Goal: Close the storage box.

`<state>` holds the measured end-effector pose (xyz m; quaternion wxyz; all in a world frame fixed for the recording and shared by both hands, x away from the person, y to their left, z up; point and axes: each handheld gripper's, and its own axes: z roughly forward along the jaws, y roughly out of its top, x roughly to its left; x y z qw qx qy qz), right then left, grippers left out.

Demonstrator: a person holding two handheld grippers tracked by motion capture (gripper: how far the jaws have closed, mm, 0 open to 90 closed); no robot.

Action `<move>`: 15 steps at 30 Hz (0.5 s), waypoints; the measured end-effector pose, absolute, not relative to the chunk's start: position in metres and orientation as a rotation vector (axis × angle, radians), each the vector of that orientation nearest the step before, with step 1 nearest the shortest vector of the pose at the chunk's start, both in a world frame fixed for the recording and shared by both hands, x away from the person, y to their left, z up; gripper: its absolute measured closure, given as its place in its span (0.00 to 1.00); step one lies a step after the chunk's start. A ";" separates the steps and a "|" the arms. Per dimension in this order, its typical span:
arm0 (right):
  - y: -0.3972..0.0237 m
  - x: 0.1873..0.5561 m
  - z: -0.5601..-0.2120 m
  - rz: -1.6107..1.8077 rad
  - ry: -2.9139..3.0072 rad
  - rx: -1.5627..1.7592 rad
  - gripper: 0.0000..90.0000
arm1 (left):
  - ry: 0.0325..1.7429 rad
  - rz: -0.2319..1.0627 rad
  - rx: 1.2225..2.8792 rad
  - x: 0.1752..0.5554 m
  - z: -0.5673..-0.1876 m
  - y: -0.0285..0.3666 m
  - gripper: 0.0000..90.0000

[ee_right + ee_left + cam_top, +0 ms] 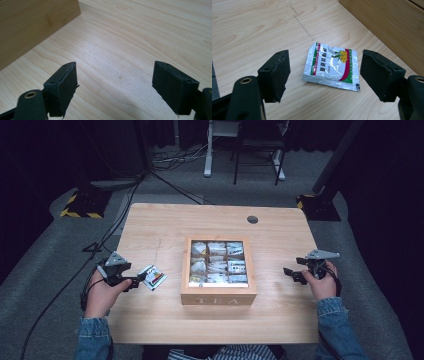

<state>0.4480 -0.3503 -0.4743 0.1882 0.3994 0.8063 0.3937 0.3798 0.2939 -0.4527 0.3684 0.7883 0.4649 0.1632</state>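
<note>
Item: silver tea sachet [331,67], red and green edging, yellow flower print; lying flat on the wooden table [280,320], left of the tea box [218,293] and apart from it. My left gripper [324,75] sits just before the sachet, jaws wide, nothing between them. Tea box: wooden, marked TEA, compartments stocked with pale packets. My right gripper [115,85] is right of the box, jaws wide over bare wood.
</note>
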 end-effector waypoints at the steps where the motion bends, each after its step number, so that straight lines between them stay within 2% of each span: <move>1: -0.351 0.449 -0.477 1.102 2.272 1.124 0.23 | 1.198 0.417 2.018 0.380 -0.454 0.294 0.28; 15: -0.354 0.451 -0.499 1.040 2.314 1.140 0.18 | 1.211 0.387 2.065 0.387 -0.466 0.293 0.27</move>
